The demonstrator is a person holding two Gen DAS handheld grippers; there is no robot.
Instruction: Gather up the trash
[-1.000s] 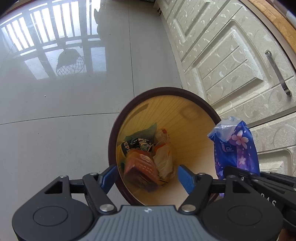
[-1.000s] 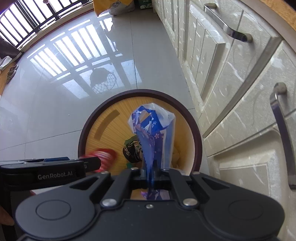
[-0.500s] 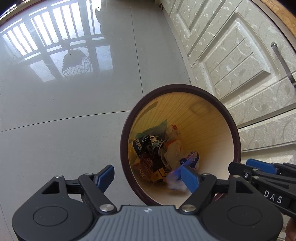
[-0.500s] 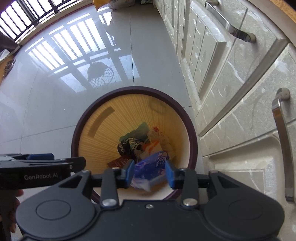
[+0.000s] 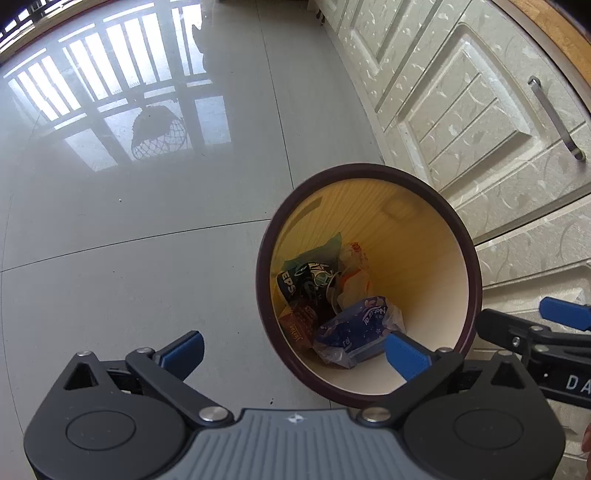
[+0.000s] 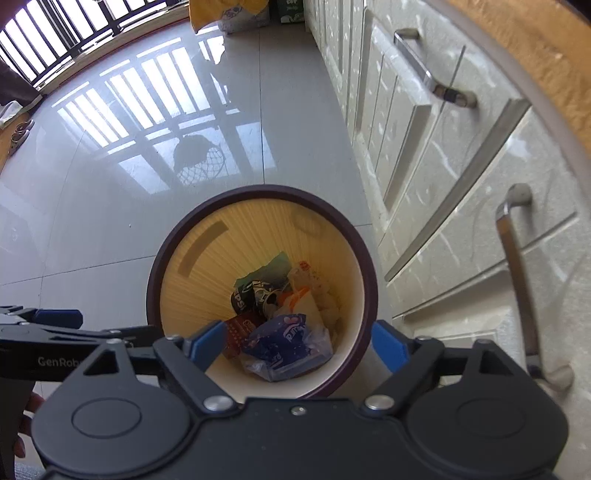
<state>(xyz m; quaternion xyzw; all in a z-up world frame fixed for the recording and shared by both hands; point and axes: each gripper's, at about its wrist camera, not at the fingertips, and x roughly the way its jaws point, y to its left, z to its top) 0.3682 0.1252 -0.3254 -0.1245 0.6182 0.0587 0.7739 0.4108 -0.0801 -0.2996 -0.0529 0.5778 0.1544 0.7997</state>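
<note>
A round trash bin with a dark brown rim [image 5: 469,251] [image 6: 365,266] and yellow inside stands on the floor by the cabinets. In it lie a blue flowered tissue pack [image 5: 354,328] [image 6: 284,339], a dark Pepsi can [image 5: 303,280] [image 6: 251,295], a red-brown wrapper [image 5: 299,325] and white plastic [image 5: 354,273]. My left gripper [image 5: 295,350] is open and empty above the bin's near left rim. My right gripper [image 6: 297,343] is open and empty above the bin's near edge; it also shows in the left wrist view [image 5: 546,328].
White patterned cabinet doors with metal handles [image 5: 554,118] [image 6: 517,273] run along the right. Glossy grey tiled floor [image 5: 129,221] [image 6: 110,184] spreads left and behind the bin. Bags [image 6: 229,14] stand at the far end by the balcony railing.
My right gripper opened and let go of the blue tissue pack, which dropped into the bin. Both grippers drew back and left; the left one stayed open.
</note>
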